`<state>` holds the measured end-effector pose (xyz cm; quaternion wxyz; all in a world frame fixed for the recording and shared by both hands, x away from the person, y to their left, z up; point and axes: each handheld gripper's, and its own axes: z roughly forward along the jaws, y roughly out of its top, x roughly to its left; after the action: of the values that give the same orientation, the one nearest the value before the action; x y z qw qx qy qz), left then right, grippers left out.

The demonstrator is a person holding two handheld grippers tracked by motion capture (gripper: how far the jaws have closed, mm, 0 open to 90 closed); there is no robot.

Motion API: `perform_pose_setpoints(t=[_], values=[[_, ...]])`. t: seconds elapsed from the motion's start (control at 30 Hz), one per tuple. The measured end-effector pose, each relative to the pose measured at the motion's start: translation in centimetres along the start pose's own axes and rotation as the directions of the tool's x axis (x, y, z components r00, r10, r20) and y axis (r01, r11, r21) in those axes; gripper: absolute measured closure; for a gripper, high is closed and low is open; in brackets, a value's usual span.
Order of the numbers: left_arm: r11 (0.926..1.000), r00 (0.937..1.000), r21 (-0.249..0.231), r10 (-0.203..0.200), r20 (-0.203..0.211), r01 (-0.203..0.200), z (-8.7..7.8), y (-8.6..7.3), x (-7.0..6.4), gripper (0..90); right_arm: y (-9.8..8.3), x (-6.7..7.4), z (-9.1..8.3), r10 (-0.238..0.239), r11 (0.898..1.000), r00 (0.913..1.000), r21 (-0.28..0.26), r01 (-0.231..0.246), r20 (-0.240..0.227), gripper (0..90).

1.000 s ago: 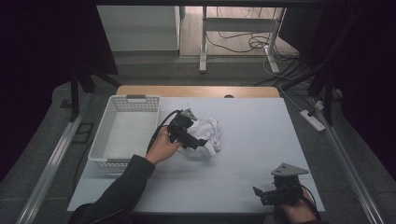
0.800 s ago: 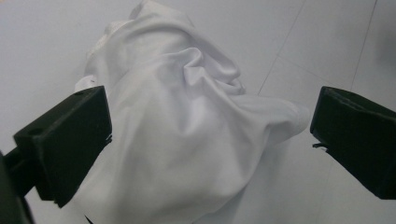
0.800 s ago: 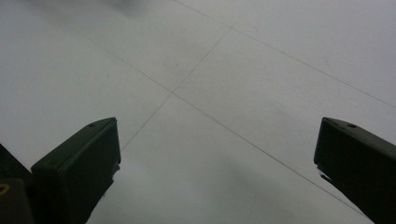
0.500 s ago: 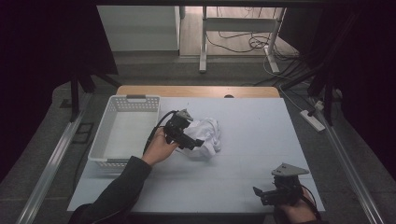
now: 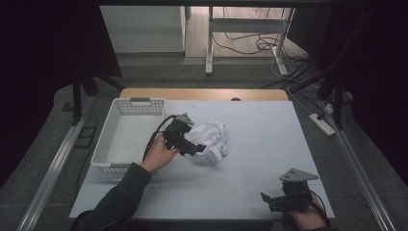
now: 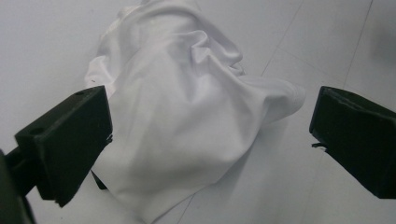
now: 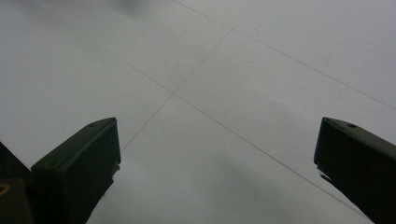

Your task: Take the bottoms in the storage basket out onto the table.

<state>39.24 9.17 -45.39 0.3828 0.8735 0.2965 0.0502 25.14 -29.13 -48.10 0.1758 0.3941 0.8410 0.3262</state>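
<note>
So the left gripper [image 6: 210, 135] has its jaws spread wide, one on each side of the crumpled white cloth [image 6: 187, 112], and nothing is pinched between them. In the left gripper view the near jaw sits right at the cloth's edge, maybe just brushing a fold, though it's hard to be sure from that angle. The far jaw is clear of the fabric, over bare table.

From the high view, the left gripper [image 5: 190, 144] sits at the cloth's [image 5: 211, 139] left side, with the person's left hand [image 5: 159, 155] wrapped around its body and a dark sleeve [image 5: 115, 195] running off to the bottom edge. The cloth lies bunched near the middle of the white table [image 5: 269, 125], just right of the white basket [image 5: 103, 144].

The right gripper [image 7: 215, 154] is also wide open, over bare tabletop. In the high view it [image 5: 276, 199] rests low at the near right corner, well apart from the cloth.
</note>
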Motion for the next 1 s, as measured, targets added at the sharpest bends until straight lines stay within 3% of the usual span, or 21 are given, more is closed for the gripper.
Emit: perform_pose_setpoints(t=[1.0], values=[[0.9988,0.9993,-0.031,-0.037,0.01,0.037,-2.6,-2.5,-0.3,0.3,0.0,-0.1,-0.1,0.005,1.0,1.0,-0.007,-0.005,-0.002,0.6]])
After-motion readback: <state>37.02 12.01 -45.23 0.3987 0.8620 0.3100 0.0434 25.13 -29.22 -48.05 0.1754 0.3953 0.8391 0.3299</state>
